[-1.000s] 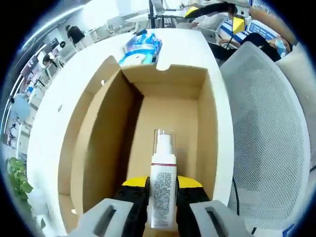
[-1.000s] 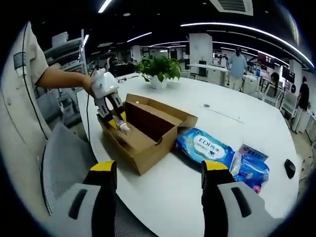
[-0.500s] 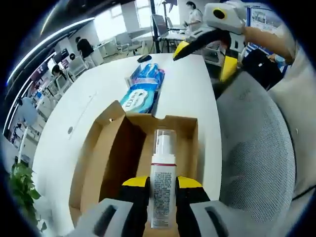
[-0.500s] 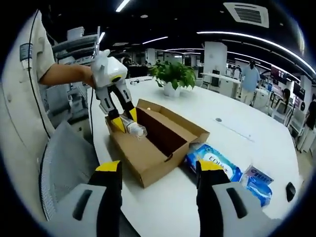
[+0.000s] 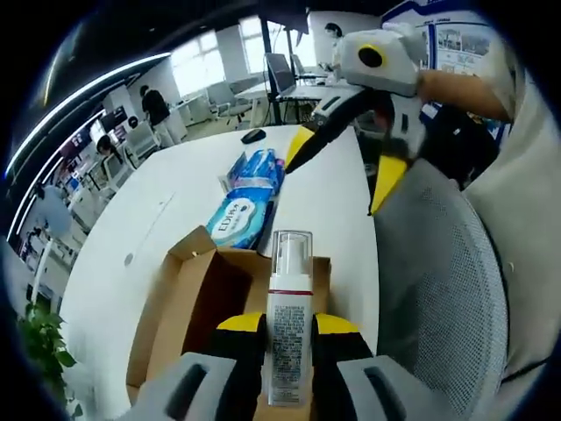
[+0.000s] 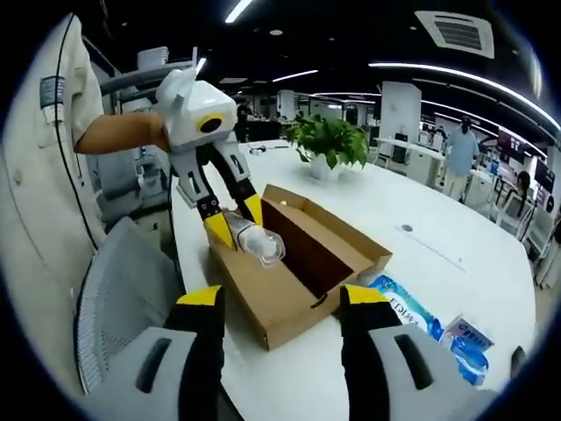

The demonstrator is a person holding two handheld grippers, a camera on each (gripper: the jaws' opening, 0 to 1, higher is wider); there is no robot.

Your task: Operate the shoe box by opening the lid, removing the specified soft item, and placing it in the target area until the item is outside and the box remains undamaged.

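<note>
- Compared with a second ago, the pump bottle (image 5: 289, 324) sits higher above the shoe box (image 5: 197, 303): earlier its cap lay low against the box floor, and now the cap stands over the box's far wall with the table beyond it.
- Clamped between the yellow-tipped jaws of the left gripper (image 5: 288, 338), the bottle is white with a red band under a clear cap, and points straight away from the camera.
- Seen from the right gripper view, the left gripper (image 6: 235, 230) hangs over the near end of the box (image 6: 298, 281), the bottle (image 6: 256, 241) tilted with its clear cap toward the box's open interior; a hand (image 6: 123, 136) holds the gripper from the left.
- Brown cardboard, the box stands open on the white round table (image 6: 456, 263), its lid folded back along one long side.
- Just beyond the box lies a blue wet-wipe pack (image 5: 237, 219), with a second blue packet (image 5: 259, 167) farther along and a small dark object (image 5: 253, 135) near the table's far edge.
- Jaws spread wide and holding nothing, the right gripper (image 6: 280, 303) hovers above a grey mesh chair (image 6: 123, 298) at the table's edge; it also shows in the left gripper view (image 5: 337, 171), upper right, parted.
- A potted green plant (image 6: 331, 145) stands on the table behind the box.
</note>
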